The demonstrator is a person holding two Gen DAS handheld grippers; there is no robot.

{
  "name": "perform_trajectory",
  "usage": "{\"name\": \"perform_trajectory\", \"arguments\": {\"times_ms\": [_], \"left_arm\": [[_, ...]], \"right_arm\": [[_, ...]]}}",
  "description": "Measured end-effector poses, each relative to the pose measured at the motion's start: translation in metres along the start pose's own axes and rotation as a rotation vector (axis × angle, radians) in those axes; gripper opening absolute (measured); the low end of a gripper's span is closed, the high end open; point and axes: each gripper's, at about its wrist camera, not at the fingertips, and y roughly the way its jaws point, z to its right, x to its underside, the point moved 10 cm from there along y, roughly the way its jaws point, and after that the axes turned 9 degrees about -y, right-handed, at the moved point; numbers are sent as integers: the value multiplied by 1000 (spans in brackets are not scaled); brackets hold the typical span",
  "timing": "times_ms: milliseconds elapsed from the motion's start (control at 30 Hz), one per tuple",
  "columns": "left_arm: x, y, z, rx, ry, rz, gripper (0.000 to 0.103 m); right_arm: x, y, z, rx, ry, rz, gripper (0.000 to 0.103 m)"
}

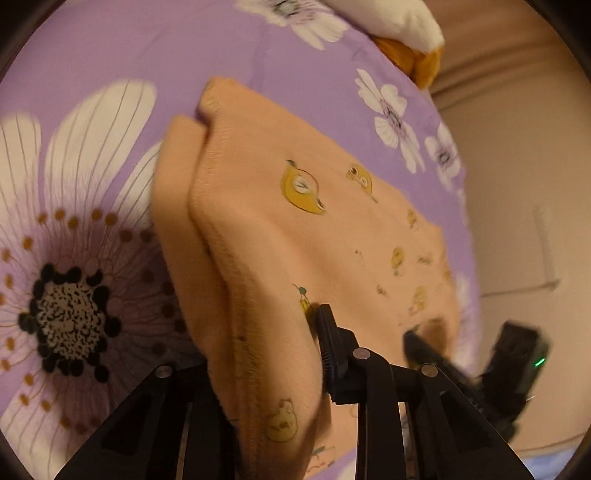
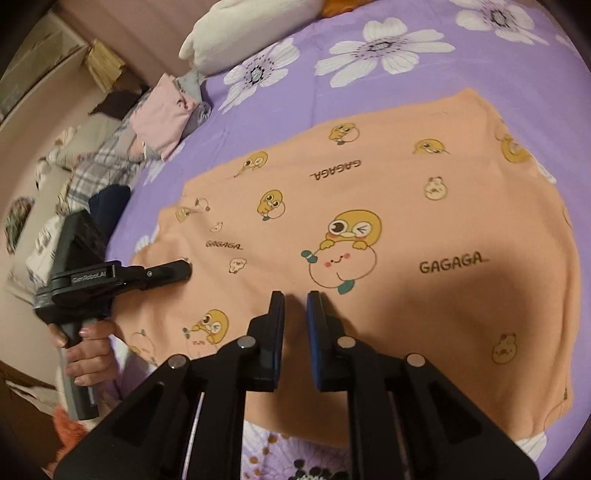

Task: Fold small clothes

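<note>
A peach child's garment (image 2: 406,206) printed with yellow cartoon chicks lies spread on the purple flowered bedsheet (image 2: 332,92). My right gripper (image 2: 295,299) points down at its near hem. The two fingers stand a narrow slit apart with fabric filling it, shut on the cloth. My left gripper (image 2: 186,269), held by a hand (image 2: 92,350), pinches the garment's left edge. In the left wrist view the garment (image 1: 295,221) rises in a stitched fold into my left gripper (image 1: 295,314). One finger (image 1: 327,332) shows and the other is hidden under cloth. The right gripper (image 1: 415,345) is blurred at the far edge, cloth bunched at its tip.
A white pillow (image 2: 240,33) lies at the head of the bed, an orange cushion (image 1: 413,62) beside it. Folded pink and plaid clothes (image 2: 166,110) are piled at the bed's left edge. The bedsheet (image 1: 110,74) drops off to a beige floor (image 1: 517,166).
</note>
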Motion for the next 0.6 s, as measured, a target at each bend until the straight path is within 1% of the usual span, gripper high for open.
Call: {"name": "perform_trajectory", "arguments": {"times_ms": [33,100,133,167,233,267,300,333,400,467,533,600], "left_arm": [[4,-3,-1,-40,35,22,23],[8,-5,2,-107,77,63,21],[9,-7,5,-143,92,99,20],[10,-11,5,-156,108,127,17],[12,-14,15,-170,153,178,15],[13,-16,19,-161,157,194,13],[13,-19,23,-136,151,213,13],[13,-23,26,-97,124,237,13],[12,-26,26,-91,94,265,13],[11,-28,28,-147,126,317,13],[11,-24,34,-211,149,348,13],[11,-18,40,-219,164,347,13]], "right_arm": [[0,4,0,16,1,-4,8],[-4,5,3,8,21,-4,9],[-5,5,4,-5,38,-6,10],[-6,6,6,-24,62,-6,10],[-5,5,9,-51,100,-1,9],[-3,4,10,-65,124,1,9],[-2,4,11,-72,138,-1,9],[-2,3,11,-78,146,-5,9],[-1,3,10,-84,145,-15,9],[-2,2,8,-91,123,-21,9],[-1,2,8,-93,100,-26,8],[-1,3,8,-103,84,-31,8]]}}
